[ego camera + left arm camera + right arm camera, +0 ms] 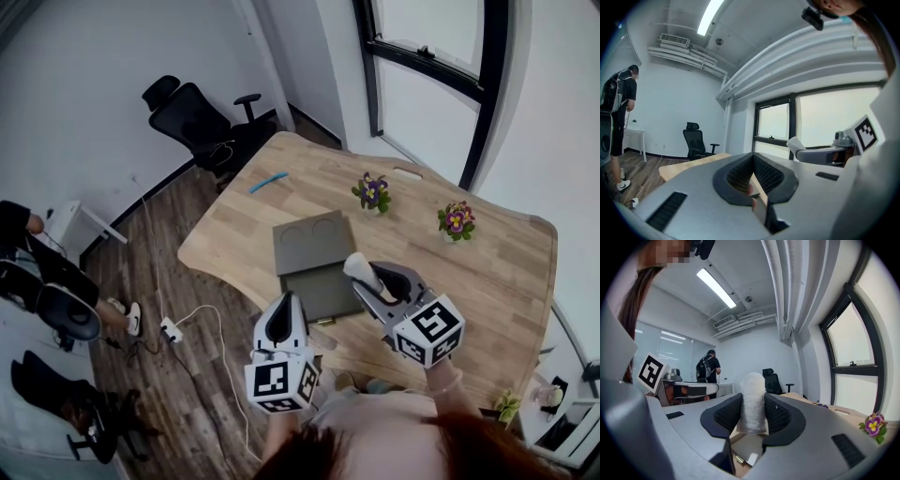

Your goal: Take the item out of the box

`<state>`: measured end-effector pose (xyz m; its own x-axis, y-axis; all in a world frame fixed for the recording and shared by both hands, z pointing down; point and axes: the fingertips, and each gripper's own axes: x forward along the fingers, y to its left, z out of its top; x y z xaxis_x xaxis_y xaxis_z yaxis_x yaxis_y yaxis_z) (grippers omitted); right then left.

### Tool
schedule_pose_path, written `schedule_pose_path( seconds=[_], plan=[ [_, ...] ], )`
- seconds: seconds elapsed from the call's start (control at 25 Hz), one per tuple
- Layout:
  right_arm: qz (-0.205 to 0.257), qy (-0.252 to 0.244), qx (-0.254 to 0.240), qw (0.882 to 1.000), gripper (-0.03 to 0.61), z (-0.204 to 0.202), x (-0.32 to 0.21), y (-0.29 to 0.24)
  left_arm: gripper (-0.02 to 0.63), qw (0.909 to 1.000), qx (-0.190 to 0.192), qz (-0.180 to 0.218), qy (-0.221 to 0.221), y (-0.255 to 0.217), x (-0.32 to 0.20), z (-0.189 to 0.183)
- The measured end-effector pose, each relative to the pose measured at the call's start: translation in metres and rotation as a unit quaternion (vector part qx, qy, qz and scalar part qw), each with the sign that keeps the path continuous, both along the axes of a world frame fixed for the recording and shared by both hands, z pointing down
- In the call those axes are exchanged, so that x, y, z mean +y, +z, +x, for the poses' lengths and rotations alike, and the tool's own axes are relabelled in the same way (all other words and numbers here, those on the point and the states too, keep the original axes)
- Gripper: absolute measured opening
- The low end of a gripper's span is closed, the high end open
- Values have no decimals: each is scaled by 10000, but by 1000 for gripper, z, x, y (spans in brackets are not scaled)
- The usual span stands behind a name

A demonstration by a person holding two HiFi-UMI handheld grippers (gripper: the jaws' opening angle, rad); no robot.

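An open grey box (pixel 302 261) lies on the wooden table (pixel 487 272), its raised lid showing two round recesses. My right gripper (pixel 367 277) hovers over the box's right edge, shut on a white foam-wrapped item (pixel 358 267). In the right gripper view the item (pixel 753 404) stands upright between the black pads (pixel 780 416), sticking out above them. My left gripper (pixel 283 321) is held at the table's near edge, left of the box. In the left gripper view its jaws (pixel 753 159) meet at the tips with nothing between them.
Two potted flowers (pixel 372 192) (pixel 456 219) stand at the table's far side, and a blue stick (pixel 268 182) lies far left. A black office chair (pixel 192 117) is beyond the table. A person (pixel 37 262) and cables with a power strip (pixel 172 329) are on the left.
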<state>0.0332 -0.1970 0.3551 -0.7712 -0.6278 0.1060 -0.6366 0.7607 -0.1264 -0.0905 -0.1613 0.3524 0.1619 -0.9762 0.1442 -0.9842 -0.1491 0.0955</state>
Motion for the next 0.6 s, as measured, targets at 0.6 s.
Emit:
schedule_pose_path(
  seconds=[0.6],
  plan=[
    [-17,-58,199,9998,133,-10,-1,5,-2,9997,221,-114,37,12,-5,-5]
  ],
)
